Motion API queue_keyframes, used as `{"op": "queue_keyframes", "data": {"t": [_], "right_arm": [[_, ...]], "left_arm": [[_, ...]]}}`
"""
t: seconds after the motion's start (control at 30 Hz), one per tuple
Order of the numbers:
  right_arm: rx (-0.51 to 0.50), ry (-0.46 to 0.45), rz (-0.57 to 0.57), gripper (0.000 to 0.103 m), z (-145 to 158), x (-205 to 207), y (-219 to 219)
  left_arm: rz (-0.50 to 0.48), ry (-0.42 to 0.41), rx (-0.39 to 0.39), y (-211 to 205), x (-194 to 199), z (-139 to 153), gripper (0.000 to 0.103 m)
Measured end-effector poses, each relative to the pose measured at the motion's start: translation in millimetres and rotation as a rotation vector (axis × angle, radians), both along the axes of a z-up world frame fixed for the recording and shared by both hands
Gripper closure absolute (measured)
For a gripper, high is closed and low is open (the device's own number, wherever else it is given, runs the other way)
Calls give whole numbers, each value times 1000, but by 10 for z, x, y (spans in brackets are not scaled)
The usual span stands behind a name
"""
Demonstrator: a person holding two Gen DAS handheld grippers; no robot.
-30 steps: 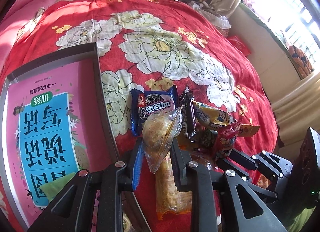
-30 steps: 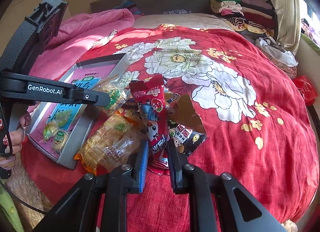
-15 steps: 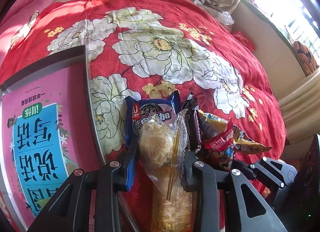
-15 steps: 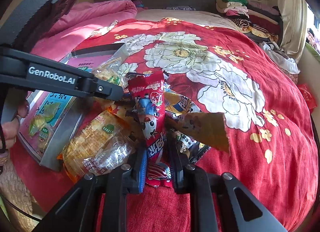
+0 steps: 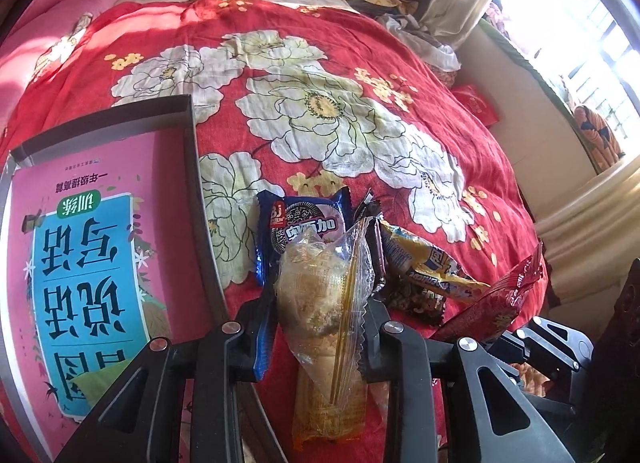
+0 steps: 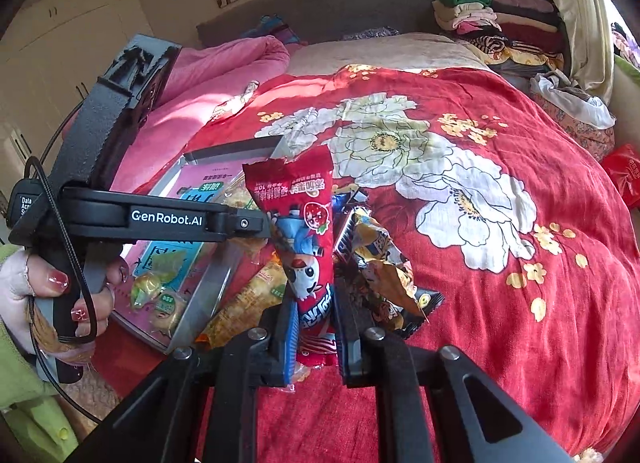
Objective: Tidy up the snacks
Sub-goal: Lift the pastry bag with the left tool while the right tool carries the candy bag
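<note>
In the left wrist view my left gripper [image 5: 318, 315] is closing its jaws on a clear-wrapped pastry [image 5: 320, 283], pads pressing its sides, above the snack pile. Beneath lie a blue cookie packet [image 5: 304, 219], a yellow packet [image 5: 424, 263] and a long orange-wrapped cake [image 5: 328, 403]. In the right wrist view my right gripper [image 6: 315, 303] is closing on a red strawberry snack packet [image 6: 304, 215] that stands upright over the pile. A grey tray [image 5: 188, 135] with a pink book [image 5: 100, 243] lies to the left.
Everything rests on a red floral bedspread [image 6: 480, 263]. The tray [image 6: 212, 283] holds green-wrapped sweets [image 6: 148, 287]. A person's hand [image 6: 52, 283] grips the left gripper's handle. A pink quilt [image 6: 224, 71] and piled clothes [image 6: 500, 19] are at the far end.
The right gripper has lifted the red packet higher, and a yellow packet that hung beside it has dropped back onto the pile. The left gripper holds the pastry bag more upright.
</note>
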State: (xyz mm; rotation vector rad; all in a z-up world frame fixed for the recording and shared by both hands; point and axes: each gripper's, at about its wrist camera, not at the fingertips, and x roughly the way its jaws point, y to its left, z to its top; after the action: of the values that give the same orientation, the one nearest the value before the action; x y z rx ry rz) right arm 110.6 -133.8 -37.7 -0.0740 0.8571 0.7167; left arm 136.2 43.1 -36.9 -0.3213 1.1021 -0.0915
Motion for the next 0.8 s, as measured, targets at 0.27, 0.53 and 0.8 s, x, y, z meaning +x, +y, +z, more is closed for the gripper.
{"op": "queue_keyframes", "data": {"t": [0.27, 0.53, 0.8], "right_arm": [[5, -28, 17, 87, 172, -83, 102], [23, -42, 55, 87, 322, -189, 255], [16, -40, 72, 87, 381, -255, 368]], "left_arm": [[27, -54, -21, 145, -184, 229, 71], [60, -91, -23, 308, -415, 390, 71], [100, -91, -55, 479, -629, 385, 71]]}}
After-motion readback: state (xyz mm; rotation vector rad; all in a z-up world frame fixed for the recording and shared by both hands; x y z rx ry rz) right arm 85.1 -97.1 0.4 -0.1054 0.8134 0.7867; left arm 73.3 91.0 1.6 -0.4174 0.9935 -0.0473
